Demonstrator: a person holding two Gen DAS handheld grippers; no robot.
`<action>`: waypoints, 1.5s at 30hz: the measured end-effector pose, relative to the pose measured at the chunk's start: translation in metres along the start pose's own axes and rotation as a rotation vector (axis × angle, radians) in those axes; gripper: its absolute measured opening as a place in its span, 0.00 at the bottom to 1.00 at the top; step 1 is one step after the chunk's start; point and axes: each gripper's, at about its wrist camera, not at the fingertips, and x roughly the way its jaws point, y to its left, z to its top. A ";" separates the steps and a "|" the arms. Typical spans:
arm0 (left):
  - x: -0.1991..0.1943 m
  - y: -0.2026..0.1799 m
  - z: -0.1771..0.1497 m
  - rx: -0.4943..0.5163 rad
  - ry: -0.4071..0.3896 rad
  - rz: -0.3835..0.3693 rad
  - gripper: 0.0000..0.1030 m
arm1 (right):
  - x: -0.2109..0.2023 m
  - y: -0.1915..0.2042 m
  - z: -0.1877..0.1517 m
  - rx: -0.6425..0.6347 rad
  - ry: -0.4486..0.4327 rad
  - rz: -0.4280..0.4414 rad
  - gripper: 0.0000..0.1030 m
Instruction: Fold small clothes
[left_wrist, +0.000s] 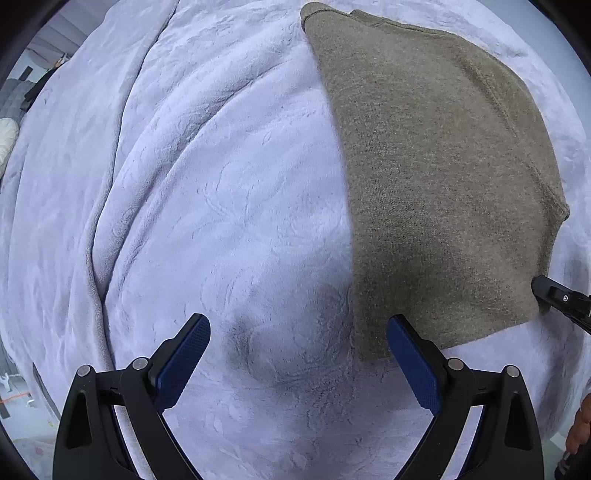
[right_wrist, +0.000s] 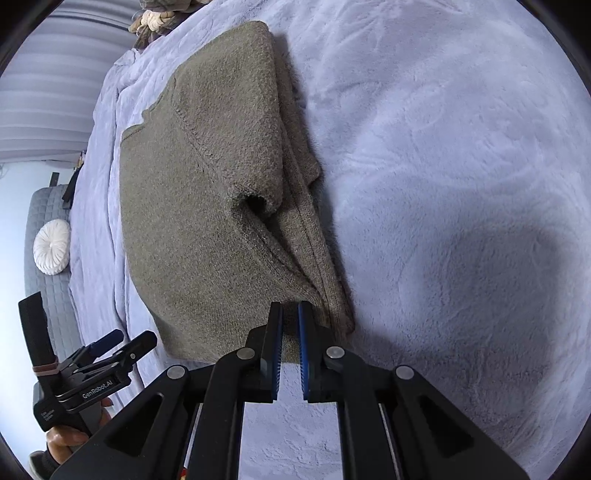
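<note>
Tongs first. Left tongs (left_wrist: 298, 354) spread wide, nothing between the blue pads (left_wrist: 183, 360), hovering over bare blanket just off the sweater's near left corner; the right-hand pad overlaps that corner in the left wrist view, contact can't be confirmed. Right tongs (right_wrist: 290, 332) nearly closed, only a narrow slit between the blue pads (right_wrist: 303, 350), tips at the sweater's near edge. Knit fabric sits right at the tips, but whether it's actually pinched can't be told.

Sweater (left_wrist: 436, 177): olive-brown knit, folded into a compact block, lying flat on the lavender plush blanket (left_wrist: 207, 206) covering the bed. In the right wrist view the sweater (right_wrist: 199, 206) shows stacked layers along its right side, with a sleeve cuff (right_wrist: 258, 201) folded over the top, opening facing the camera. A ribbed hem runs down the right edge toward the tongs.

Each tool shows in the other's camera: right tongs' tip at the sweater's right edge in the left view, left tongs (right_wrist: 122, 345) low left in the right view, off the sweater, above the blanket.

Background: white round cushion (right_wrist: 51, 246) on a grey quilted surface (right_wrist: 48, 295) beyond the bed edge.
</note>
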 end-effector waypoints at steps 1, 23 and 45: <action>0.000 0.002 -0.002 -0.001 0.005 -0.007 0.94 | 0.000 0.002 0.001 -0.003 0.004 -0.005 0.07; -0.007 0.066 -0.010 -0.091 -0.043 -0.118 0.99 | -0.039 0.025 0.003 0.022 -0.121 0.038 0.49; 0.005 0.058 0.064 -0.085 -0.127 -0.202 0.99 | -0.018 0.011 0.083 0.009 -0.096 -0.003 0.18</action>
